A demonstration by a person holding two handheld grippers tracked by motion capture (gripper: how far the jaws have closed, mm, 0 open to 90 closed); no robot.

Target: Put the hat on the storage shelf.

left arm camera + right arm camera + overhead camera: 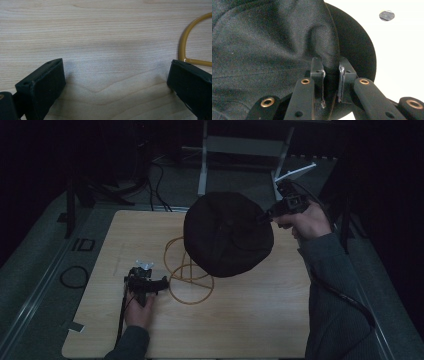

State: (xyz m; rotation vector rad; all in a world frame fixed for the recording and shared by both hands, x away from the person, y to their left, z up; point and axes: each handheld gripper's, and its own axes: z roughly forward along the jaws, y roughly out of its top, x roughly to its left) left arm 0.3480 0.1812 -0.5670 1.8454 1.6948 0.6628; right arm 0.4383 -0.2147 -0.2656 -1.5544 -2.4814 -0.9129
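Note:
A round black fabric disc (227,234) hangs tilted above the far middle of the wooden table (260,320). My right gripper (262,217) is shut on the disc's right edge; in the right gripper view the black fabric (274,42) is pinched between the two jaws at my right gripper (331,72). Yellow-orange wire hoops (190,279) lie on the table under and in front of the disc. My left gripper (162,282) rests low on the table at the left, open, with bare wood between its jaws. A hoop's curve (186,35) shows past my left gripper (115,77).
The table's edges drop to grey floor on all sides. A black cable loop (74,276) lies on the floor to the left. A metal frame stand (245,150) is beyond the far edge. Each gripper trails a black cable.

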